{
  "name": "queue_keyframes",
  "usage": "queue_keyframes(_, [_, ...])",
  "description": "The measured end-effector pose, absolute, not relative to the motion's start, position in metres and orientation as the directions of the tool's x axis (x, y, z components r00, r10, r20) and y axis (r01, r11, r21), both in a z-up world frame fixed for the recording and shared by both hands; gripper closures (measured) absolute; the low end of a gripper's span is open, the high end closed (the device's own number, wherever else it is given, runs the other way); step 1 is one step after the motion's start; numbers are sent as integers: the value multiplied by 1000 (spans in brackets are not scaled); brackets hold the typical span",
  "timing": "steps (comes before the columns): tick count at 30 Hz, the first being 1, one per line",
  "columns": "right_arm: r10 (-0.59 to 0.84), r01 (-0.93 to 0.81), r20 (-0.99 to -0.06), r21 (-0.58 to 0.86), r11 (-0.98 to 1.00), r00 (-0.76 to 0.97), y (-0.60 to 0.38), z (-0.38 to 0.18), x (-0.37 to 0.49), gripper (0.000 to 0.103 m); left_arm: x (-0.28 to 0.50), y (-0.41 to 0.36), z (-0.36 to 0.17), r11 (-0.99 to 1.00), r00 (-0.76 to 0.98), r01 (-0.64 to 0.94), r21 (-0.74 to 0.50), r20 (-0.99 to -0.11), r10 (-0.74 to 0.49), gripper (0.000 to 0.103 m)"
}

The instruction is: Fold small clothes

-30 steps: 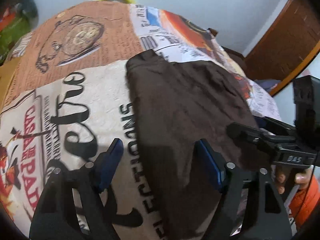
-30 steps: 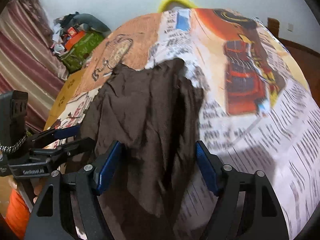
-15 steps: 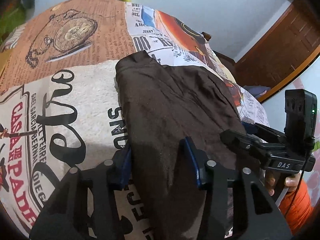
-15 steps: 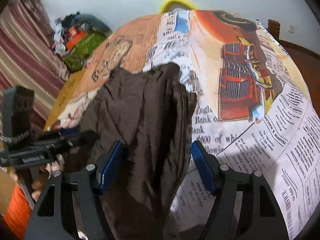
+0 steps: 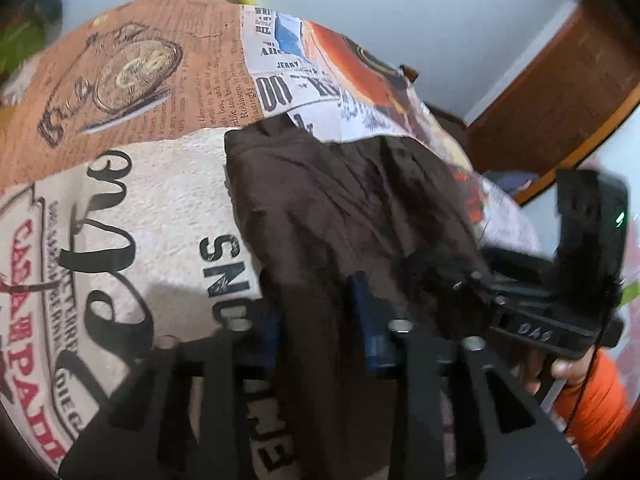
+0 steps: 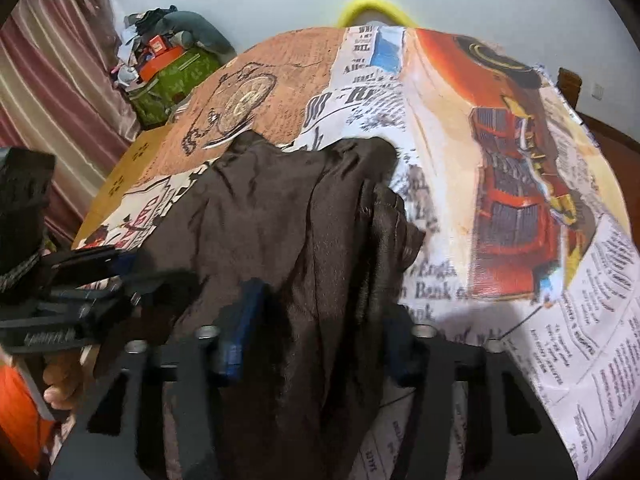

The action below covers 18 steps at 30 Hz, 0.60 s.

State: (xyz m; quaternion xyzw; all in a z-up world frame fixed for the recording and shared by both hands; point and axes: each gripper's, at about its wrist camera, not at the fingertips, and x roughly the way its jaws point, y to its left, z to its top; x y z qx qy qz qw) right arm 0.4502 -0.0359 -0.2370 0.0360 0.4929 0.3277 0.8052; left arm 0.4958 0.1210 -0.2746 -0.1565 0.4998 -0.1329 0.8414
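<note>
A dark brown garment (image 5: 340, 208) lies crumpled on a cloth-covered surface (image 5: 140, 200) printed with newspaper text, a pocket watch and a red truck. My left gripper (image 5: 318, 320) is at the garment's near left edge. Its jaws are closing, and the blue pads pinch a gathered fold of the fabric. My right gripper (image 6: 318, 328) is at the near right edge of the same garment (image 6: 280, 216). Its jaws are closing too, with bunched fabric filling the gap between the pads. Each view shows the other gripper's black body (image 5: 536, 328) (image 6: 60, 304) alongside, held by a hand in an orange sleeve (image 5: 592, 400).
A striped curtain (image 6: 48, 80) and a pile of bags and clutter (image 6: 168, 64) stand at the back left. A cardboard box (image 6: 132, 160) sits beside the surface. A wooden door (image 5: 560, 100) is at the right. A yellow object (image 6: 372, 8) shows past the far edge.
Both grippers' jaws have narrowed from wide open onto the garment's near edge. The fabric between the pads has bunched and lifted a little.
</note>
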Motion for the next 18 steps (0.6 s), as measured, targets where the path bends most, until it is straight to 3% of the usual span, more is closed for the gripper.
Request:
queue_keyframes(1, [583, -480, -765, 417, 772, 273, -36, -239, 452, 85, 497, 122, -274, 908, 464, 67, -413, -793, -395, 88])
queue_keyframes(4, [594, -466, -758, 438, 769, 268, -36, -238, 451, 91, 496, 117, -270, 923, 476, 76, -378, -799, -367, 90])
queue_keyframes(10, [594, -497, -745, 407, 766, 305, -33, -217, 433, 94, 469, 103, -238, 958, 535, 127, -256, -796, -284, 94])
queue_keyframes(18, [621, -582, -691, 349, 735, 370, -14, -150, 392, 94, 408, 117, -172, 983, 658, 121, -136, -731, -182, 94])
